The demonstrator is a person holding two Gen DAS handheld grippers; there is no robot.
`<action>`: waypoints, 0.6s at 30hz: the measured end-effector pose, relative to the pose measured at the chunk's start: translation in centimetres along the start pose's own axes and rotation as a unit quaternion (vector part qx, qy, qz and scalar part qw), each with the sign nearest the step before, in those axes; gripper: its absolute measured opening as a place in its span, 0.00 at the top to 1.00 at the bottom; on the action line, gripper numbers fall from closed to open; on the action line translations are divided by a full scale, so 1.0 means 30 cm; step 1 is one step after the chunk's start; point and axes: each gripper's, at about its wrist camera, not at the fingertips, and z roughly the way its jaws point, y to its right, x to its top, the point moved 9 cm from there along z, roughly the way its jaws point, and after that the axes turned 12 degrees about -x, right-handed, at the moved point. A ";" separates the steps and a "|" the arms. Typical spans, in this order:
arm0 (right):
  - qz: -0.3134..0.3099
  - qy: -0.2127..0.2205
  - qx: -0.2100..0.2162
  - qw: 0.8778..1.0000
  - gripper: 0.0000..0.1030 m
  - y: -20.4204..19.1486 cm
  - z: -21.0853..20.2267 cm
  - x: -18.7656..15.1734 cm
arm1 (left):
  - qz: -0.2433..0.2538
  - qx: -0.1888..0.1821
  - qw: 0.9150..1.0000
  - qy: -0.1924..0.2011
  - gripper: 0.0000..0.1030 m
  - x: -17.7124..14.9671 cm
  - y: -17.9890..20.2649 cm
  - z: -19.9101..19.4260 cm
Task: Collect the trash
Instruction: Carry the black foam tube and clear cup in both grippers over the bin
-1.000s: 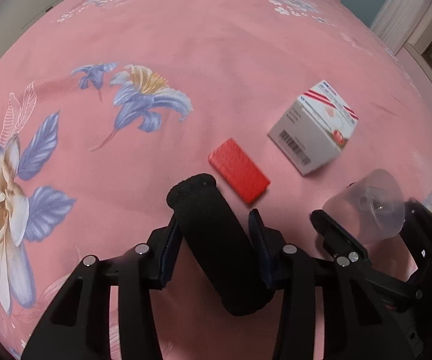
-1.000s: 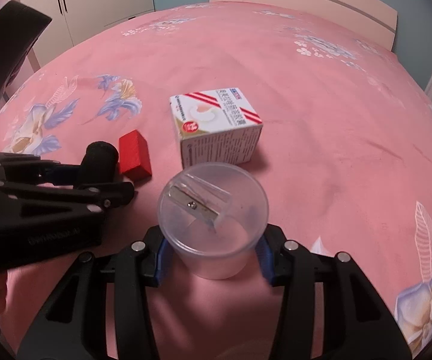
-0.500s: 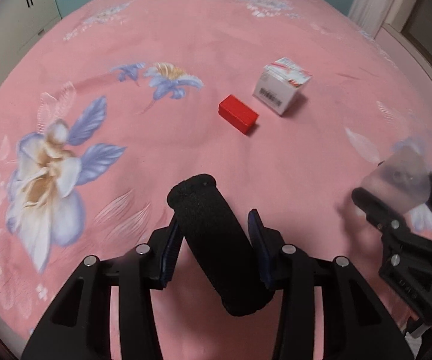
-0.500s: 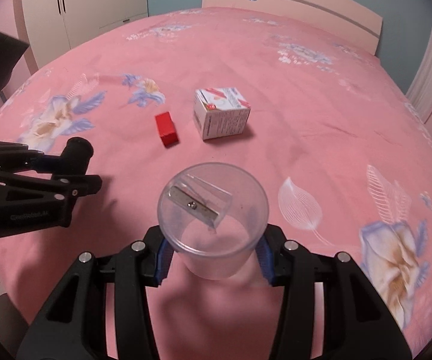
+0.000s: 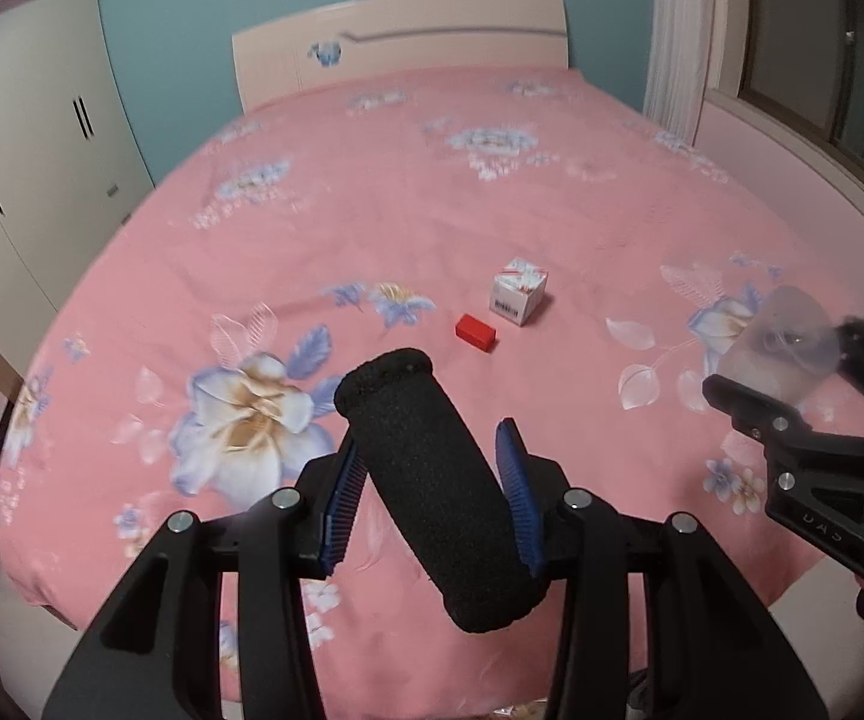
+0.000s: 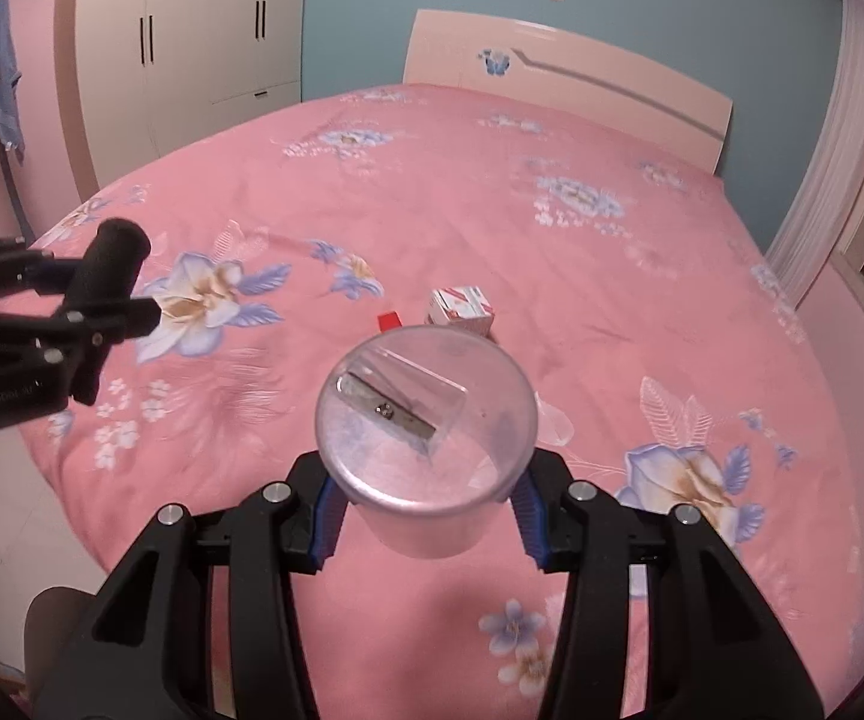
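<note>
My left gripper [image 5: 429,495] is shut on a black foam tube [image 5: 432,486] that sticks up tilted between its blue pads; the same tube [image 6: 111,258] shows at the left of the right wrist view. My right gripper [image 6: 426,504] is shut on a clear plastic cup [image 6: 426,438] with a clear pencil sharpener [image 6: 399,399] lying inside; the cup [image 5: 783,354] appears at the right of the left wrist view. Far off on the pink bed lie a small red box [image 5: 476,333] and a white carton with red stripes [image 5: 519,298]. Both grippers hang high above the bed's near edge.
The pink floral bedspread [image 5: 432,210] fills the middle, with a headboard [image 5: 402,42] at the far end. White wardrobes [image 6: 192,48] stand at the left, a curtain [image 6: 834,138] at the right. Pale floor [image 6: 6,510] shows below the bed's near left edge.
Both grippers have pulled back and risen from the bed with the tube and the cup still held. The red box and carton now look small and far; the whole room has come into view.
</note>
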 end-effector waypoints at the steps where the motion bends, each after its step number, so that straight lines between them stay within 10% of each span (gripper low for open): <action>1: -0.003 0.007 -0.002 1.000 0.53 -0.004 -0.043 0.007 | 0.003 0.001 1.000 0.007 0.56 0.000 0.003 -0.037; 18: -0.016 0.069 0.003 0.998 0.53 -0.074 -0.512 0.025 | 0.084 0.021 0.994 0.071 0.55 -0.068 0.133 -0.447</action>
